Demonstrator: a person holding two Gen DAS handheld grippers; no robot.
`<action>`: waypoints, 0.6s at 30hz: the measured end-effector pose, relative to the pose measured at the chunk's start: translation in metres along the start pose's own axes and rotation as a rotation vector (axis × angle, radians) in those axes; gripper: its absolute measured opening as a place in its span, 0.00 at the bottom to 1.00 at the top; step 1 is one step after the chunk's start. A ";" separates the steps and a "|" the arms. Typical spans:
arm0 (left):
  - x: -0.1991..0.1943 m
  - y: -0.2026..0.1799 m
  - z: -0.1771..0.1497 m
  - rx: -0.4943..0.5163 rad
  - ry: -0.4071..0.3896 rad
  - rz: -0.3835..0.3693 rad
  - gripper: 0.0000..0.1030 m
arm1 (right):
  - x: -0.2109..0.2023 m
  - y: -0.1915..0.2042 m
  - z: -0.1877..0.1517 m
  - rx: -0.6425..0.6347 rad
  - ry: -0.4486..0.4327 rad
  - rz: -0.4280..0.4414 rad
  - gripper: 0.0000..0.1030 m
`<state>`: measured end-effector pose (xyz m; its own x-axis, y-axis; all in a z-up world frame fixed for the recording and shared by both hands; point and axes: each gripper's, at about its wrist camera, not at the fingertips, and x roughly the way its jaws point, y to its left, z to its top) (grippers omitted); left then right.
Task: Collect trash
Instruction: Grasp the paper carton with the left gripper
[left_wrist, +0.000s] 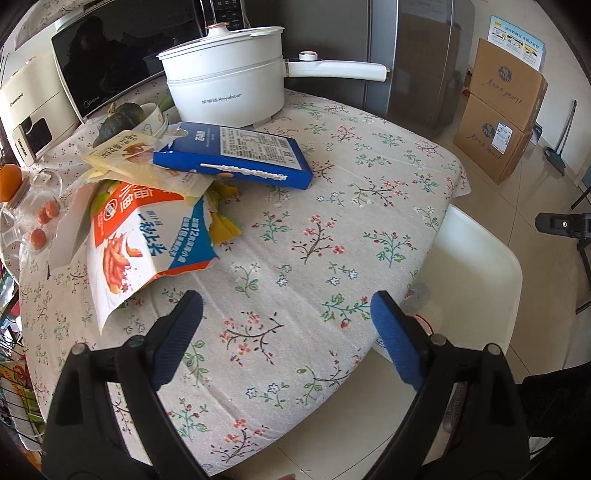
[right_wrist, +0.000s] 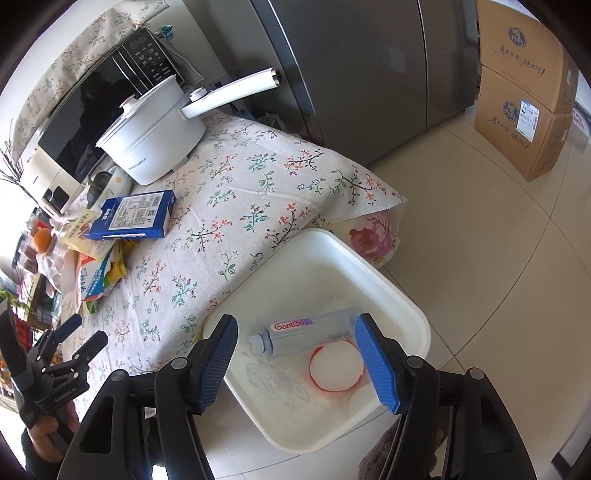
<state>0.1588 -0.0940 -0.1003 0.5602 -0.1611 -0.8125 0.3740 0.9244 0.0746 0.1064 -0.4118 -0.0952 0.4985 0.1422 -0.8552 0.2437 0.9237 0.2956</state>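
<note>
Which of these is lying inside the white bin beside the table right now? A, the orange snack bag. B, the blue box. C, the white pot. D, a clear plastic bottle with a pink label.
D: the right wrist view shows the clear plastic bottle lying on its side inside the white bin, while the box, bag and pot sit on the table.
</note>
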 end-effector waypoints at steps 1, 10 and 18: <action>0.002 0.007 0.000 -0.001 -0.005 0.023 0.90 | 0.001 0.004 0.001 -0.006 0.001 0.002 0.67; 0.032 0.060 -0.003 0.052 -0.011 0.217 0.90 | 0.012 0.029 0.006 -0.047 0.024 0.010 0.67; 0.044 0.089 -0.003 -0.008 -0.018 0.245 0.81 | 0.014 0.032 0.005 -0.053 0.032 0.010 0.67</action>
<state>0.2148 -0.0179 -0.1314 0.6468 0.0618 -0.7601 0.2194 0.9395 0.2632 0.1251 -0.3823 -0.0953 0.4733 0.1616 -0.8660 0.1939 0.9398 0.2814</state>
